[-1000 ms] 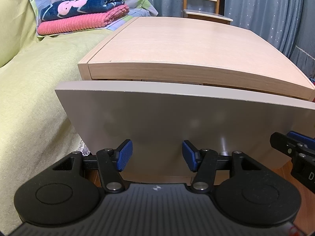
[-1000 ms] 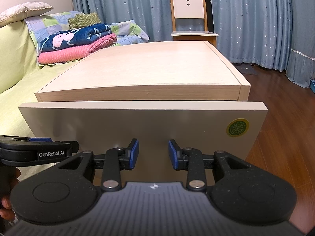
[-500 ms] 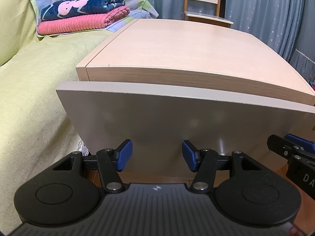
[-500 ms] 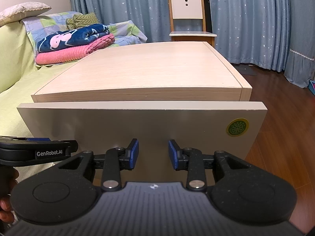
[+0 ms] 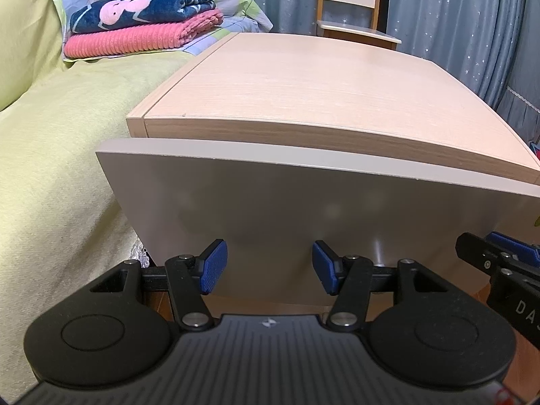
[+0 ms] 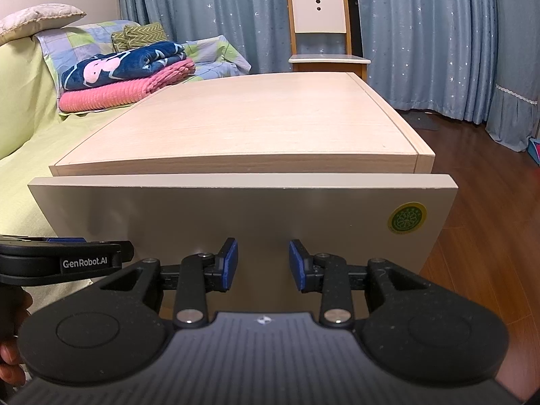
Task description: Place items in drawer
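Left wrist view: almost unchanged against a second ago, only shifted a touch so the wooden cabinet top (image 5: 303,91) sits slightly lower and the right gripper (image 5: 503,263) at the right edge slightly lower too. Left gripper (image 5: 269,266) with fingers (image 5: 213,266) spread apart, holding nothing, close before the lower middle of the grey drawer front (image 5: 303,209), no clear contact. Drawer front standing a little forward of the cabinet edge, interior hidden behind it.

Right wrist view: same small drift, cabinet top (image 6: 256,125) a shade lower than before. Right gripper (image 6: 263,263) with fingers (image 6: 229,263) parted and empty, just before the lower centre of the drawer front (image 6: 202,212), left of the round green sticker (image 6: 406,218) near its upper right corner. Left gripper (image 6: 64,260) at the left edge, beside a hand (image 6: 13,364). Folded blankets (image 6: 125,77) on the bed (image 6: 23,148) behind; chair (image 6: 320,30) before the curtains (image 6: 422,33).
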### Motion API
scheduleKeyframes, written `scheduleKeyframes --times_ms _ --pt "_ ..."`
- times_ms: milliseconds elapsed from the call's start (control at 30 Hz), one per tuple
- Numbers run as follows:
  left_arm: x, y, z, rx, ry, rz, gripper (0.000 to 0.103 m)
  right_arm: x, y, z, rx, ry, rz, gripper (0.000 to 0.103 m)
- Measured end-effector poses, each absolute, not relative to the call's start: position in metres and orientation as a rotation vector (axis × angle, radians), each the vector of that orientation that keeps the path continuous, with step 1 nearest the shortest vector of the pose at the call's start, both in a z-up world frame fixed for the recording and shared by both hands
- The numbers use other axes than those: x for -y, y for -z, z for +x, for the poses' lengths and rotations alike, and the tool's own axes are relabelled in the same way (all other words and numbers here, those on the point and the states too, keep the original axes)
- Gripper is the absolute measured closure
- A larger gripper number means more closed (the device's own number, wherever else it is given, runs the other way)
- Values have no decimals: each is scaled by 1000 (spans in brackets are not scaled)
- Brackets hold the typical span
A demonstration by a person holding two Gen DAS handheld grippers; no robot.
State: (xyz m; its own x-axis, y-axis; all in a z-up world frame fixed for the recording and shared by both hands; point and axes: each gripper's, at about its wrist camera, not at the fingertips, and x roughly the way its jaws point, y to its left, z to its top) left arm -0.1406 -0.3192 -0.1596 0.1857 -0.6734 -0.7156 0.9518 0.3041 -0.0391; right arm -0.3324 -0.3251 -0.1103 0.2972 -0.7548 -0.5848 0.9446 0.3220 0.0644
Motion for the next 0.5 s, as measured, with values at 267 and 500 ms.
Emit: scheduleKeyframes --times_ms 267,500 --pt "323 159 -138 -717 1208 466 44 328 110 -330 -504 1181 439 73" --pt "325 160 -136 -721 1210 463 44 329 111 -332 -505 1182 436 72"
